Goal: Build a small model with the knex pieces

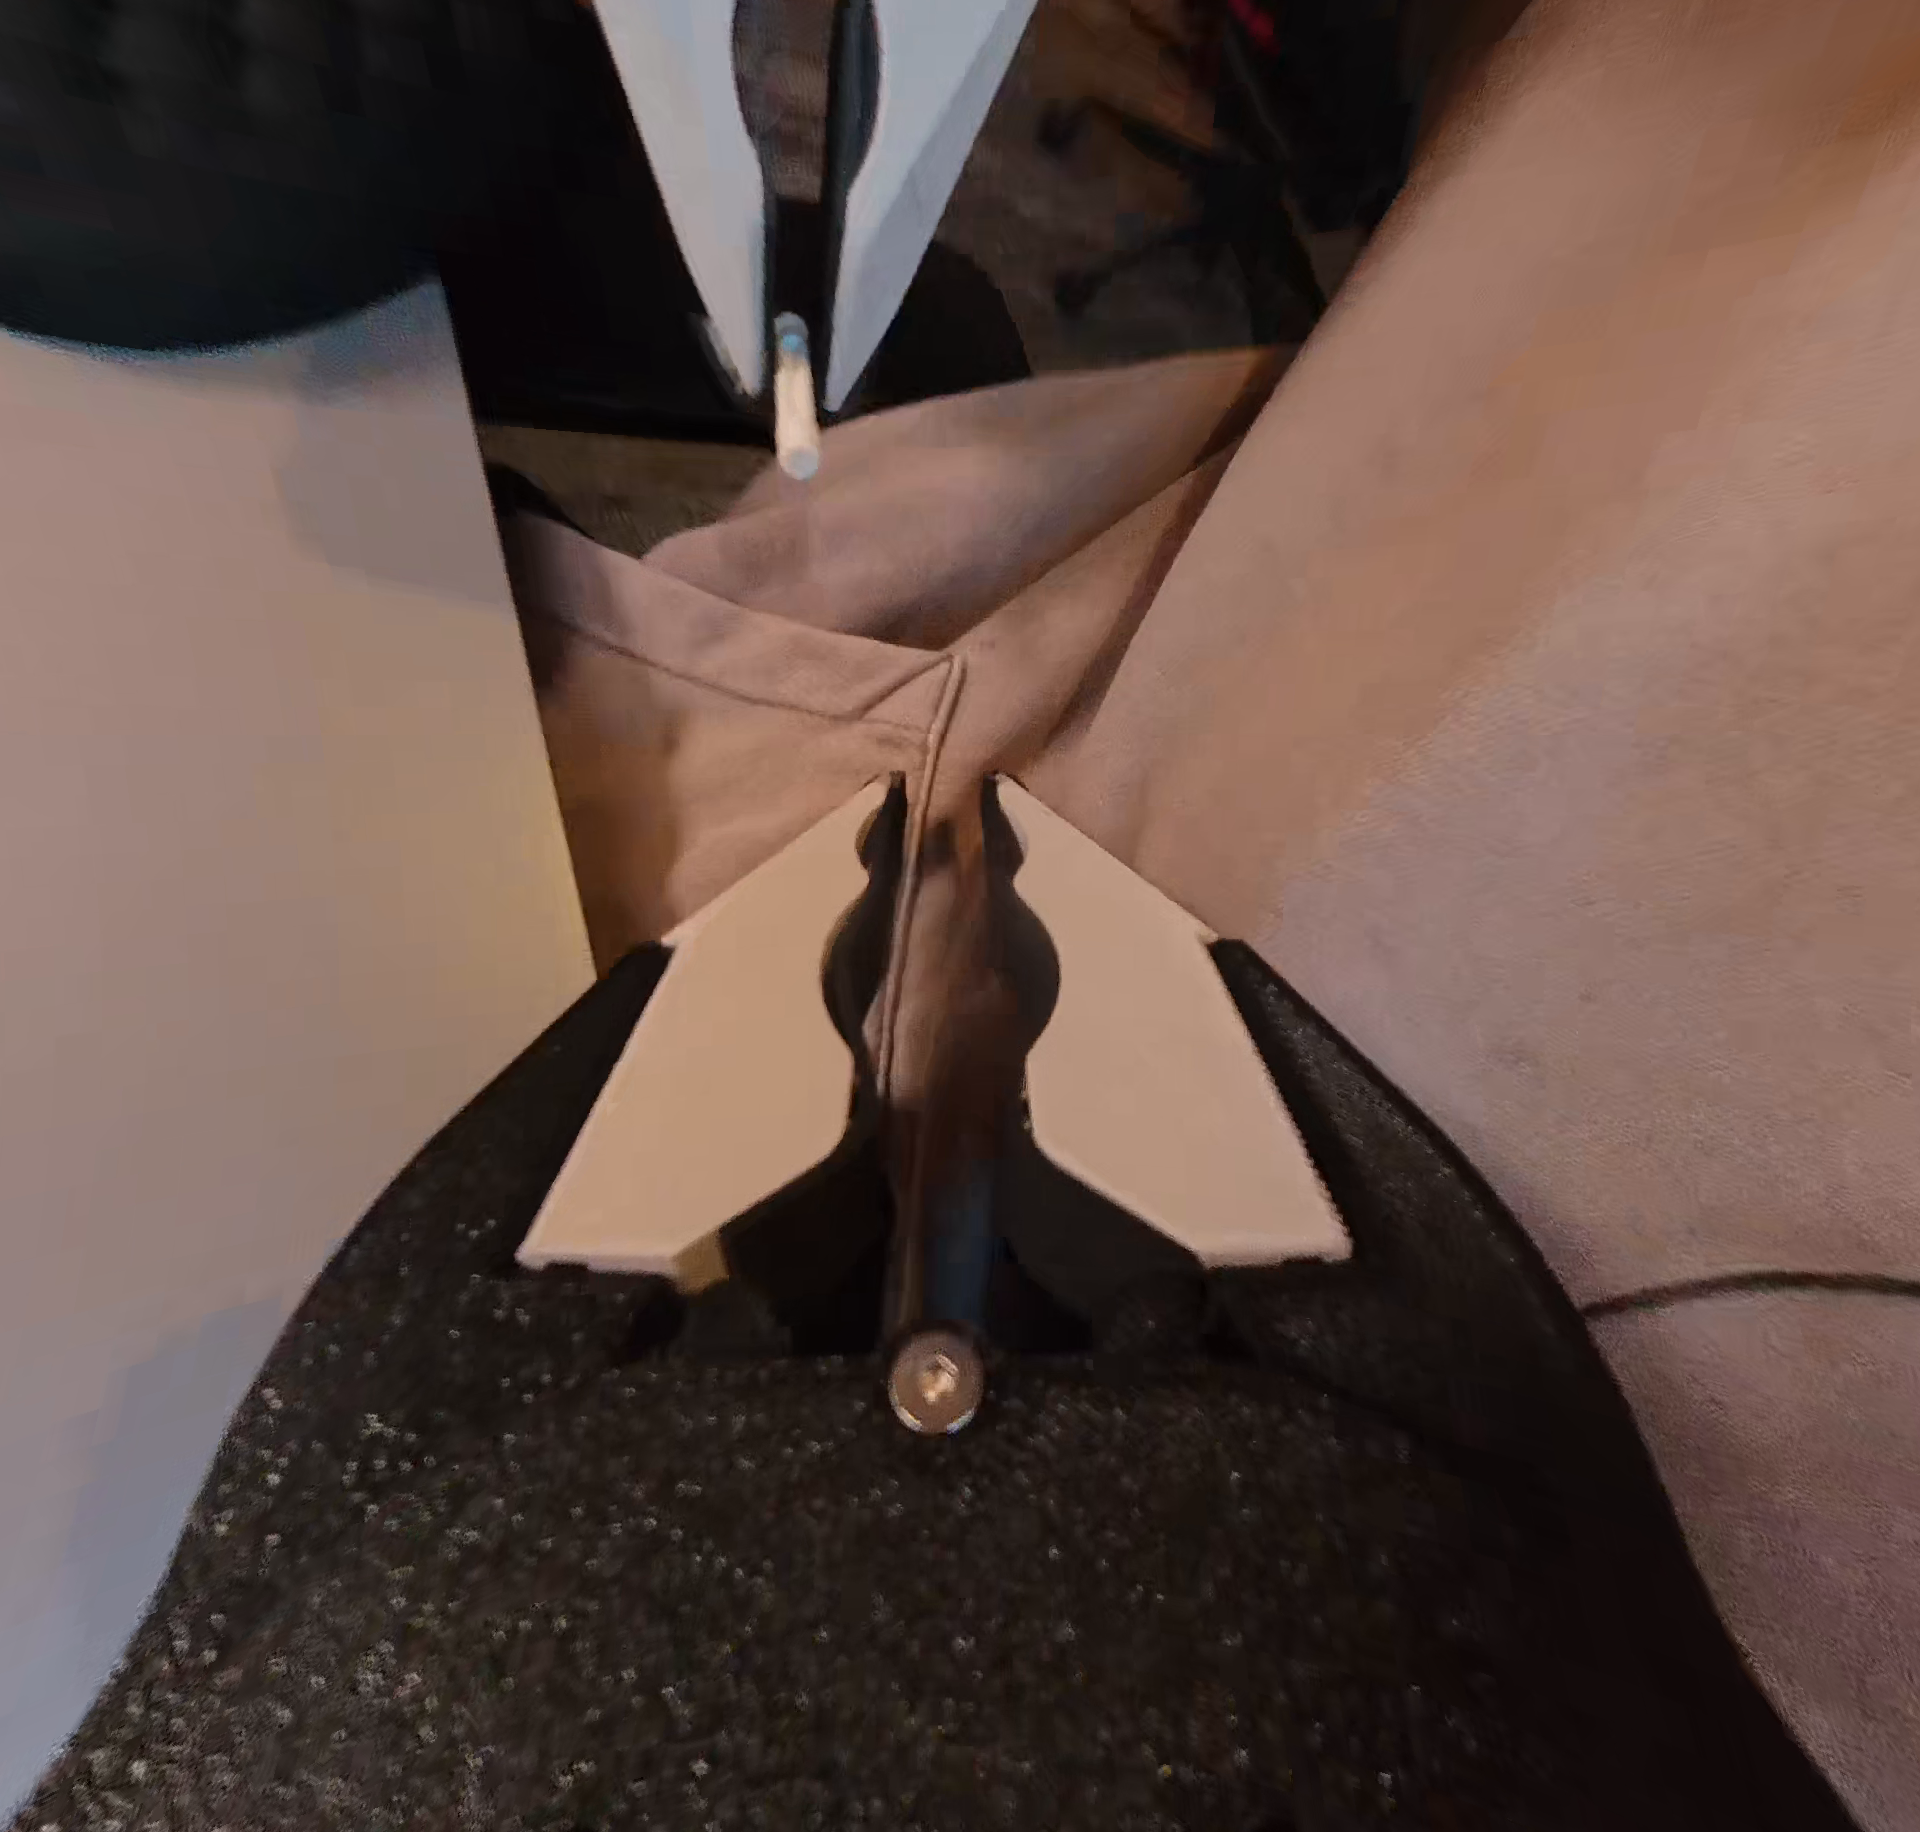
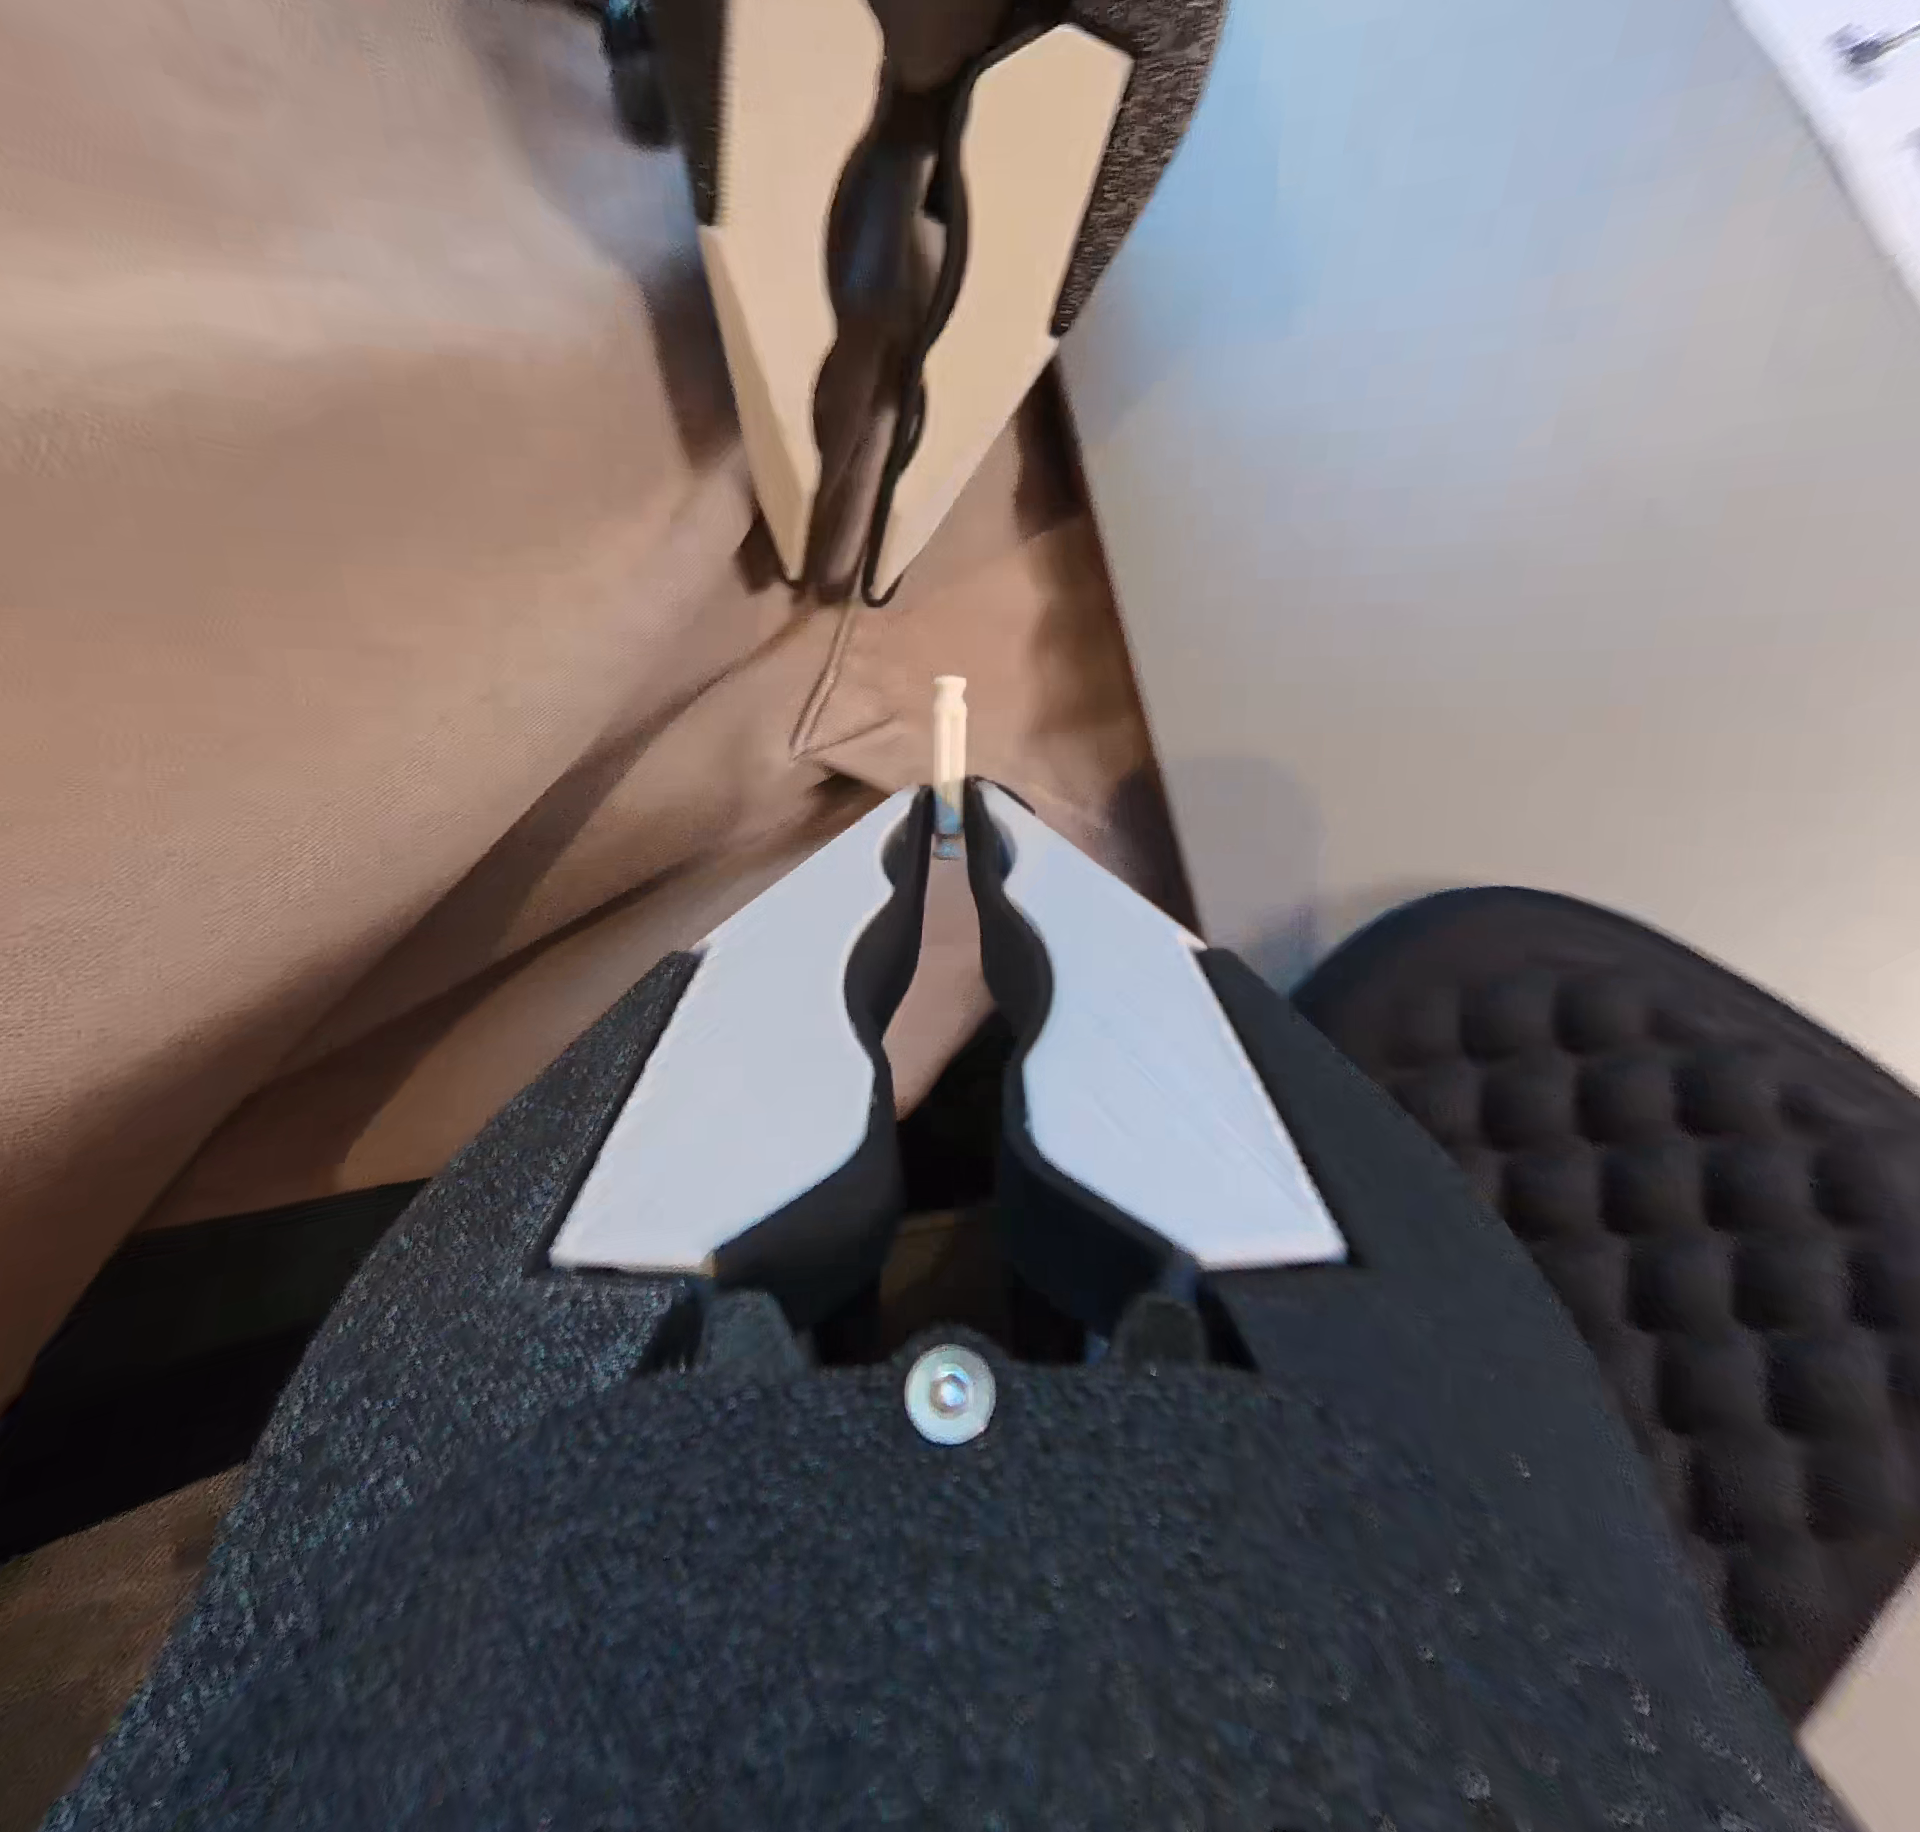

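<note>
the right gripper (image 2: 948,795) pinches a white pin (image 2: 950,728) (pointing forward), the left gripper (image 1: 943,790) clamps tan cloth (image 1: 790,681).

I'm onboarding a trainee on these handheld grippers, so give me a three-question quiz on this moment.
1. True or false: the right gripper is shut on a small white pin.
2. What does the left gripper pinch? A) a seamed fold of the beige fabric B) the white panel C) the black dimpled pad
3. Fill in: in the left wrist view, the pin's free end points toward the ____.

Key
1. True: the fingertips close on the pin's base and most of it sticks out.
2. A: the seam runs between the fingers.
3. Fabric: the tip hangs just above it, and contact cannot be told.
</note>
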Available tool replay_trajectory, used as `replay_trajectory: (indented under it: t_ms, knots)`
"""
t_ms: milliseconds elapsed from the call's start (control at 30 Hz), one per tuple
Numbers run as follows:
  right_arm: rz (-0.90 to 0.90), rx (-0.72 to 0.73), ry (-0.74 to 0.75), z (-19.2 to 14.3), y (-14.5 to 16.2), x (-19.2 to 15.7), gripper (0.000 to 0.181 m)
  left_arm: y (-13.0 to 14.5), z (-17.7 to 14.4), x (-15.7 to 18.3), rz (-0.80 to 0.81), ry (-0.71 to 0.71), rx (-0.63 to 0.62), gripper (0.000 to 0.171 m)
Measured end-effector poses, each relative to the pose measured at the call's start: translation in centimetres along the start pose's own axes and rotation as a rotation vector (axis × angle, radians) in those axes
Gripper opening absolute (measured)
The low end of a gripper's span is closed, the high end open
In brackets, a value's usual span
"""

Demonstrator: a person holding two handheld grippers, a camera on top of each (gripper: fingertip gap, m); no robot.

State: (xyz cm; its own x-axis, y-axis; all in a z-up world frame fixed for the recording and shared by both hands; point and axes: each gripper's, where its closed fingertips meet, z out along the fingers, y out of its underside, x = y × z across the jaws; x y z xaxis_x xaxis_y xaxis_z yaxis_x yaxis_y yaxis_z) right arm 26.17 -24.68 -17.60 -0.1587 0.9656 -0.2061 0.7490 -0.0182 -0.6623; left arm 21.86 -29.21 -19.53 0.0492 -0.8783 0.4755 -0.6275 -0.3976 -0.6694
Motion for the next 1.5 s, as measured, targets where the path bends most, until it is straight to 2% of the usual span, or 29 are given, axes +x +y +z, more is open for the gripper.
replay_trajectory:
  t_ms: [100,200,267,433,567,633,700,800,867,967,1133,1200,1233,1333,1367,1433,1500]
  knots:
    - [-0.018,0.098,0.1,-1.2,-2.8,3.2,0.004,-2.2,-3.6,-1.2,-0.017,-0.084,0.194,0.027]
    - [-0.06,0.204,0.189,-1.7,-6.4,6.5,0.004,-3.7,-9.4,-4.0,-0.052,-0.263,0.405,0.029]
    - [-0.136,0.285,0.215,-1.3,-9.6,7.8,0.004,-3.6,-12.6,-5.4,-0.098,-0.332,0.493,0.029]
    - [-0.415,0.313,0.232,2.9,-15.5,9.2,0.004,-3.2,-16.3,-6.9,-0.202,-0.337,0.663,0.027]
    - [-0.53,0.267,0.173,5.9,-17.6,9.5,0.004,-2.5,-18.7,-8.0,-0.246,-0.382,0.764,0.016]
    - [-0.559,0.253,0.144,6.9,-18.2,9.7,0.004,-1.8,-19.4,-8.4,-0.248,-0.421,0.764,0.002]
    - [-0.563,0.247,0.131,7.6,-18.6,10.2,0.004,-1.0,-20.0,-8.9,-0.251,-0.461,0.74,0.003]
    - [-0.57,0.255,0.109,8.1,-19.2,10.8,0.004,-0.5,-21.1,-9.1,-0.247,-0.495,0.744,0.016]
    - [-0.573,0.271,0.098,8.3,-19.8,11.1,0.004,0.0,-21.3,-9.5,-0.258,-0.519,0.718,0.015]
    - [-0.589,0.278,0.091,8.6,-20.2,11.6,0.004,0.3,-21.6,-9.9,-0.259,-0.543,0.69,0.003]
    - [-0.579,0.317,0.101,8.7,-20.7,12.6,0.004,0.7,-22.6,-10.6,-0.209,-0.64,0.629,0.0]
    - [-0.568,0.335,0.134,8.2,-20.9,13.7,0.017,0.9,-24.6,-11.0,-0.19,-0.723,0.621,0.0]
    - [-0.554,0.353,0.149,7.7,-21.1,14.4,0.017,1.3,-26.4,-11.4,-0.181,-0.799,0.61,0.0]
    - [-0.501,0.409,0.219,5.8,-21.4,17.3,0.015,3.7,-33.8,-13.0,-0.176,-1.114,0.54,0.0]
    - [-0.48,0.437,0.238,5.1,-21.5,18.2,0.013,4.1,-35.9,-13.1,-0.195,-1.155,0.553,0.0]
    - [-0.436,0.465,0.249,4.6,-21.4,19.5,0.012,4.6,-37.6,-13.4,-0.245,-1.147,0.568,0.0]
    - [-0.404,0.424,0.196,5.4,-20.4,19.6,0.015,4.8,-36.1,-14.0,-0.253,-1.084,0.485,0.0]
